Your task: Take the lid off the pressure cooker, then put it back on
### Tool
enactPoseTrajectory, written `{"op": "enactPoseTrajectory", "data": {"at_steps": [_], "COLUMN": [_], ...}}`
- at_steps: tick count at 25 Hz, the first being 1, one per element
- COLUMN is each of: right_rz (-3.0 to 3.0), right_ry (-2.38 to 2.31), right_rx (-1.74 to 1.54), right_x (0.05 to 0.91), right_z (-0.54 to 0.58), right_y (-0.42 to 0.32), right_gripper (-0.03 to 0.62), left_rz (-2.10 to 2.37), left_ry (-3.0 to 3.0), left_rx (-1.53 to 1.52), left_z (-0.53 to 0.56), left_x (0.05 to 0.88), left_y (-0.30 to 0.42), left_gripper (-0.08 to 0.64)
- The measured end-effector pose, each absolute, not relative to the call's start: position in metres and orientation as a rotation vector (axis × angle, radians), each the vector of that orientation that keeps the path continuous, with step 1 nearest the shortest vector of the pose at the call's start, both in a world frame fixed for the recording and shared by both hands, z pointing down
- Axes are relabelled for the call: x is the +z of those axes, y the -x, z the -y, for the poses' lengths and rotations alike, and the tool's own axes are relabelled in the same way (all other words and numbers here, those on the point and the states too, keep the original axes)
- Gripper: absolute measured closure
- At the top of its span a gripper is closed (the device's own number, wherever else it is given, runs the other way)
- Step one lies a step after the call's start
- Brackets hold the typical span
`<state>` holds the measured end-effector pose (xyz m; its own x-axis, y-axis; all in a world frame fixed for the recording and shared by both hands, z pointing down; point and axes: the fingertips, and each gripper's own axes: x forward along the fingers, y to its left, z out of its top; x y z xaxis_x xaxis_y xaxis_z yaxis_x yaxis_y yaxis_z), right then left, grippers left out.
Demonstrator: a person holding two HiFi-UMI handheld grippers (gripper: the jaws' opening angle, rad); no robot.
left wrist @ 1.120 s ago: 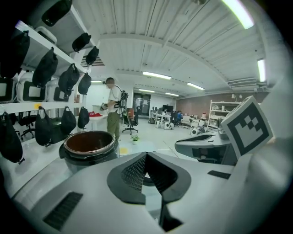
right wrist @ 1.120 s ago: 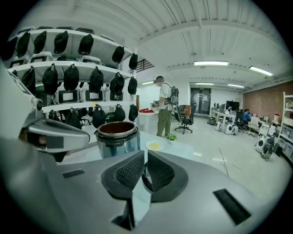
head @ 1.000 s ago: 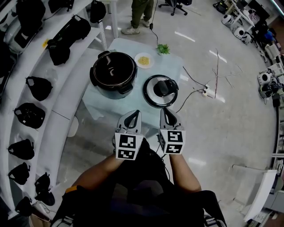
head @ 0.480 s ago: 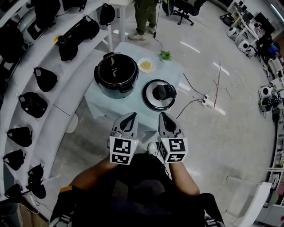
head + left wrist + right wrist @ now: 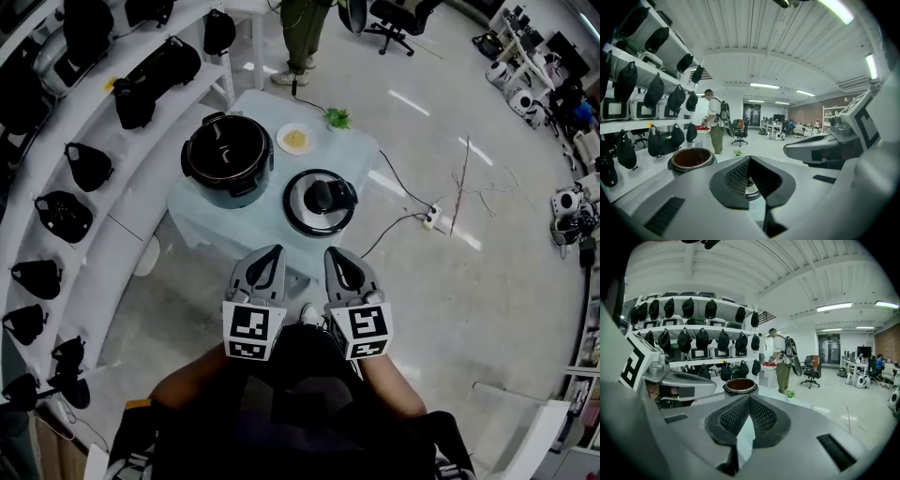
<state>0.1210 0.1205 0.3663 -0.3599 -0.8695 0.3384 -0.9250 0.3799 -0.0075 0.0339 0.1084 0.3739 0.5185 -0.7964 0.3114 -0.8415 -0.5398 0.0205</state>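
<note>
Steel-rimmed lid [image 5: 319, 202] w/ black knob lies flat on the table [image 5: 202, 230], just beside the pressure cooker [image 5: 227, 157], on the cooker's right in head view, not touching it. Cooker stands open, dark inner pot showing. Small dish [image 5: 294, 139] w/ yellow bits sits on the far-right side of the cooker; green sprig [image 5: 337, 118] is further out the same way.

Left gripper [image 5: 272, 253] and right gripper [image 5: 335, 255] hang side by side on the near side of the cooker, off the table edge, well apart from cooker and lid. Both sets of jaws are pressed together at the tips w/ nothing between them, so both are empty.

Step, as judged: lid-off half looks done; put-back not yet begun. Next move would call for spreading a pair of jaws, reaching fwd to the knob, gripping it, lifting, carrying over the cooker's mouth and seating it level, prob w/ a twist to lock.

View diffs: head view alone gives the full layout of lid vs cooker. Left gripper view shows the lid only as a sliver through its jaw gap, plus the cooker's rim. Right gripper view shows the cooker's rim, no lid. Both gripper views show a person [image 5: 782, 362] w/ backpack standing beyond the cooker, and shelves [image 5: 693, 341] of black bags.
</note>
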Motion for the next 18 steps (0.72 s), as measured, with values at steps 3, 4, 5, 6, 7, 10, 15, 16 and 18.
{"op": "enactPoseTrajectory", "data": {"at_steps": [3, 4, 5, 6, 7, 10, 15, 16, 18], "right_rz": [2.373, 2.376, 2.378, 2.38, 2.381, 2.383, 2.38, 2.379, 2.375], "right_ry": [-1.572, -1.569, -1.566, -1.563, -1.559, -1.551, -1.561, -1.564, -1.568], "right_rx": [0.302, 0.309, 0.317, 0.326, 0.335, 0.349, 0.354, 0.356, 0.361], "right_x": [0.37, 0.372, 0.373, 0.375, 0.377, 0.381, 0.382, 0.383, 0.383], "right_z": [-0.124, -0.124, -0.124, -0.124, -0.125, -0.125, -0.121, -0.121, -0.122], "right_y": [-0.128, -0.129, -0.129, -0.128, -0.128, -0.126, -0.123, -0.122, -0.12], "right_gripper": [0.574, 0.574, 0.574, 0.574, 0.574, 0.574, 0.574, 0.574, 0.574], "left_rz": [1.419, 1.424, 1.428, 1.433, 1.437, 1.44, 1.432, 1.43, 1.426], "left_ry": [-2.592, -2.59, -2.586, -2.583, -2.58, -2.581, -2.592, -2.593, -2.593], "left_rx": [0.413, 0.418, 0.425, 0.432, 0.439, 0.45, 0.463, 0.465, 0.467], "left_z": [-0.11, -0.11, -0.11, -0.11, -0.109, -0.109, -0.107, -0.108, -0.108], "left_x": [0.374, 0.375, 0.376, 0.377, 0.378, 0.379, 0.381, 0.381, 0.382], "left_y": [-0.043, -0.043, -0.043, -0.043, -0.042, -0.042, -0.039, -0.038, -0.036], "left_gripper": [0.554, 0.554, 0.554, 0.554, 0.554, 0.554, 0.554, 0.554, 0.554]}}
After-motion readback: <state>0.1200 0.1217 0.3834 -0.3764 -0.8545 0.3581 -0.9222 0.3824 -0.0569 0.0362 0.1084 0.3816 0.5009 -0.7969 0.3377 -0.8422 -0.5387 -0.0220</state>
